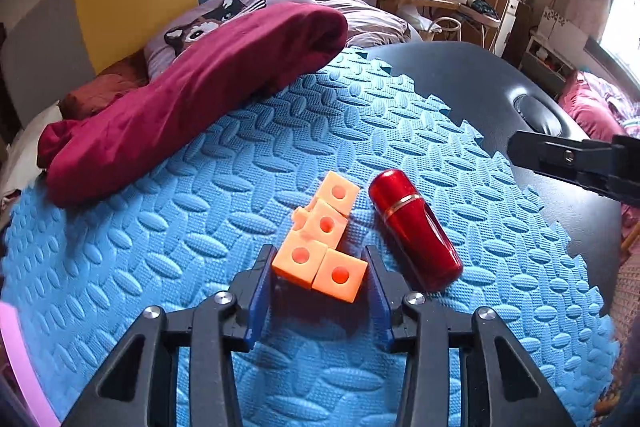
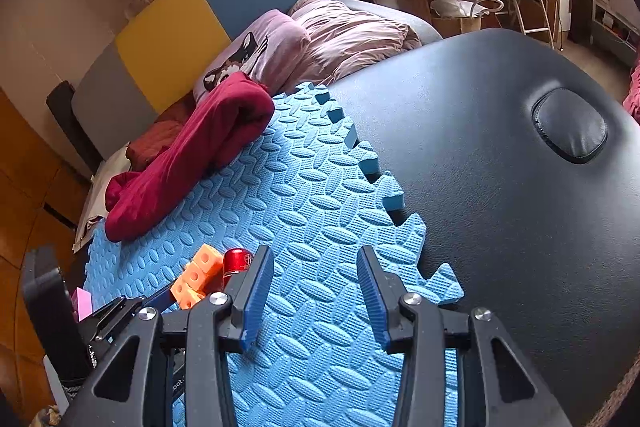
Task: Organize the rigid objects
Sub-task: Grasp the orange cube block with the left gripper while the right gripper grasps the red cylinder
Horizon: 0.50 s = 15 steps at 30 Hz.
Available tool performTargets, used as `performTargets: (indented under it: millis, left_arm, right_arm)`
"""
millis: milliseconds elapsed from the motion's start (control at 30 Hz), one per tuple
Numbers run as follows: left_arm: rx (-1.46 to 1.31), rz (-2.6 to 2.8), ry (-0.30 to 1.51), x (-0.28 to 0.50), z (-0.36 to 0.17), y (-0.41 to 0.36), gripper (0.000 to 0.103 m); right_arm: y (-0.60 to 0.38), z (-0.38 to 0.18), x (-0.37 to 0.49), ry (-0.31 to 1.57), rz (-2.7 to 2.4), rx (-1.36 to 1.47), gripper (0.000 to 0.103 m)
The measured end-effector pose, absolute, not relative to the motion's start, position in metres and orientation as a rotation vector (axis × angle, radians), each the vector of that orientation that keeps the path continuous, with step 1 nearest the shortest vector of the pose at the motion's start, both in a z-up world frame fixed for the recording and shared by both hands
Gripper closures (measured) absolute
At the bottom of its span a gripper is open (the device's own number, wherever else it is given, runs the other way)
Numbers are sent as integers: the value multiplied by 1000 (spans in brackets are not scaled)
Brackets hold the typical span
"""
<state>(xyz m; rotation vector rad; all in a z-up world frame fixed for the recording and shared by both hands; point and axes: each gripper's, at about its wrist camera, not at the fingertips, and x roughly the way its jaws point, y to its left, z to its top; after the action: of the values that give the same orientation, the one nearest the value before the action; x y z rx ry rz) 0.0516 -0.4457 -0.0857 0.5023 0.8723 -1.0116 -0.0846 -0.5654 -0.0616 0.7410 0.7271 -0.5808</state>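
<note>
- left claw (image 1: 319,267) straddles near end of orange block cluster (image 1: 322,237) on blue foam mat (image 1: 160,267); fingers at the two nearest cubes' outer sides, contact unclear, so can't tell if clenched or just closing in
- right claw (image 2: 316,267) spread wide, grasping nothing, hovering over bare mat
- red cylinder (image 1: 414,227) lies on its side just beside the blocks, right of them, close to left claw's right finger (image 1: 374,267)
- risk: right finger could nudge the cylinder; round and on its side, so likely rolls
- risk: cluster looks like joined cubes, grip is on one end only; far cubes may sag, twist or snap off on lift
- risk: soft ribbed mat may catch fingertips if pressed low
- maroon cloth (image 1: 180,115) bunched along mat's far-left side, well apart from blocks
- open mat left of and behind cluster; in right view, jagged mat edge (image 2: 400,211) right of right claw, then bare dark tabletop (image 2: 500,187)
- pink item (image 2: 83,301) near left claw, partly hidden
</note>
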Motion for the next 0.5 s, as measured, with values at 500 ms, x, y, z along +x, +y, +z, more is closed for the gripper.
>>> performTargets:
  millis: [500]
  left_arm:
    - [354,-875,925,14,-82,-344,60]
  right_arm:
    - [-534,-70,-48,793,-392,629,60]
